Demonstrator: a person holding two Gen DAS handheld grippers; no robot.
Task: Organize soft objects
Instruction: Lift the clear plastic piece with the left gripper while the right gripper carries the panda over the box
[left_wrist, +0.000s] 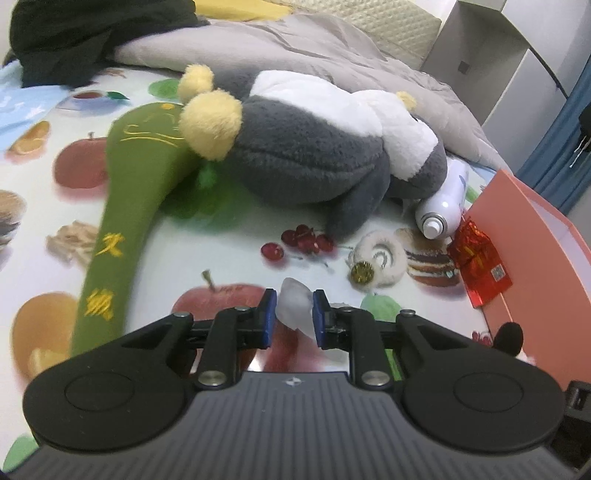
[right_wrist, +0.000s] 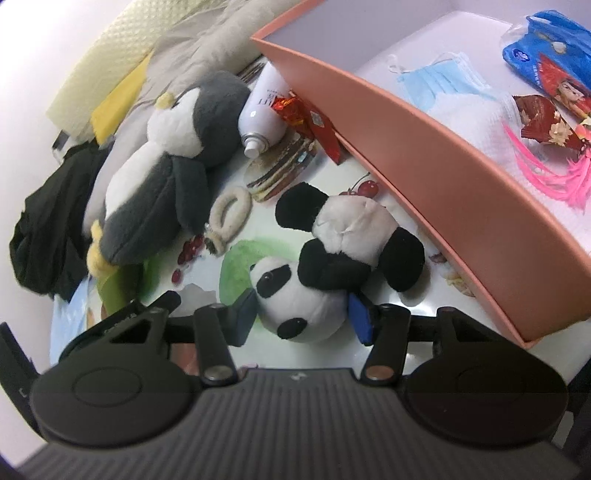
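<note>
Panda plush (right_wrist: 325, 258) (head) between right hand-held gripper (right_wrist: 301, 317)

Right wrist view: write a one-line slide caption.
Right gripper closes on a panda plush's head beside the pink box.

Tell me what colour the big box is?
Salmon pink box, clearest in the right wrist view.

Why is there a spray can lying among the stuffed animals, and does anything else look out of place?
The white spray can lies tipped on its side against the pink box, a hard thing among soft toys. A red foil packet is wedged beside it. The penguin plush lies flat, not upright.
</note>
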